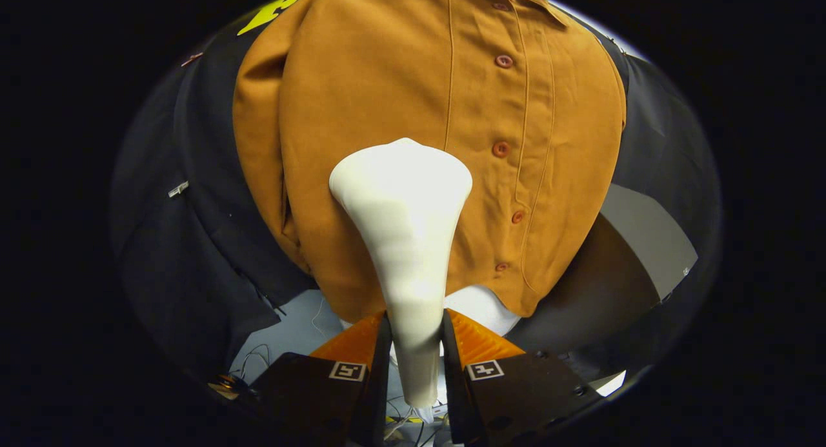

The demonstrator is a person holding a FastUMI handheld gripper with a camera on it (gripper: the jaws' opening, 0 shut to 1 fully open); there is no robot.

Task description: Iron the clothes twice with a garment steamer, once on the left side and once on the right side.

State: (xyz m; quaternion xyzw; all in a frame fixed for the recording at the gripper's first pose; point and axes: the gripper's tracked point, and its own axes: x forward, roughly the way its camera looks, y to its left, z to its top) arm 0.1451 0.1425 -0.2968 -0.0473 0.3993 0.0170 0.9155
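A mustard-brown button-up shirt hangs in front of the black cloth wall, its row of reddish buttons running down right of centre. A white garment steamer stands up between my fingers, and my gripper is shut on its narrow handle. The steamer's wide head rests against or just in front of the shirt's left front panel, left of the button placket and a little above the hem. Whether the head touches the fabric I cannot tell.
Black cloth hangs to the left and right of the shirt. A grey panel shows at the lower right beyond the hem. Something white sits under the shirt's hem. Thin cables lie on the pale floor below left.
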